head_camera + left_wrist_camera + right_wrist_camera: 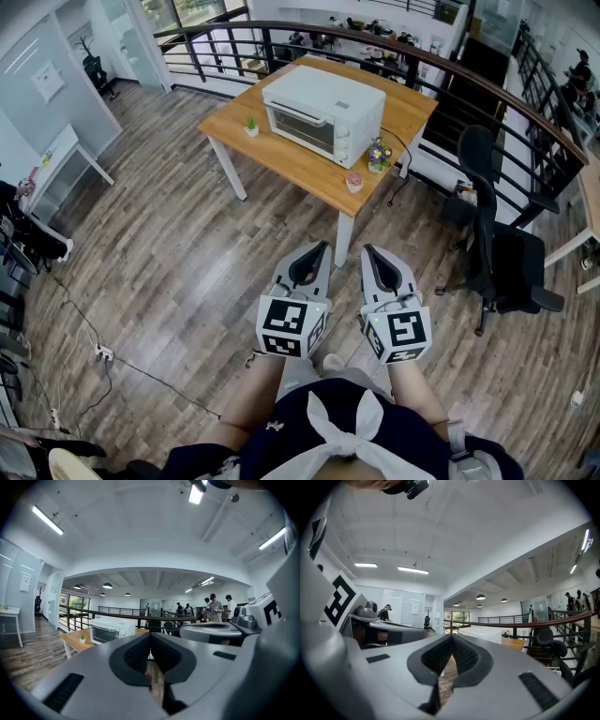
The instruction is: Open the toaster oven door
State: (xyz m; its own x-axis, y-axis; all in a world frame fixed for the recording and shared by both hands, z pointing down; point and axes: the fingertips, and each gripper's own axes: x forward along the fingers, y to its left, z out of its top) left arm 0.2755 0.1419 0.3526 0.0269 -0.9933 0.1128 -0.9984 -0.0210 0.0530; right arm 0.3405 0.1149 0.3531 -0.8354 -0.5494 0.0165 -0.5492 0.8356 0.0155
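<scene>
A white toaster oven [324,111] with its glass door closed stands on a wooden table [291,159] well ahead of me. In the left gripper view the toaster oven [111,629] shows small at the left, and in the right gripper view only the toaster oven's [480,633] top shows past the jaws. My left gripper [324,246] and right gripper [367,249] are held side by side near my body, far short of the table. Both are shut with nothing between their jaws.
On the table stand a small green plant [250,125], a flower pot [379,155] and a pink cup [354,182]. A black office chair [497,246] is to the right, a dark railing [422,56] behind the table, and a power strip with cable [101,353] on the floor at left.
</scene>
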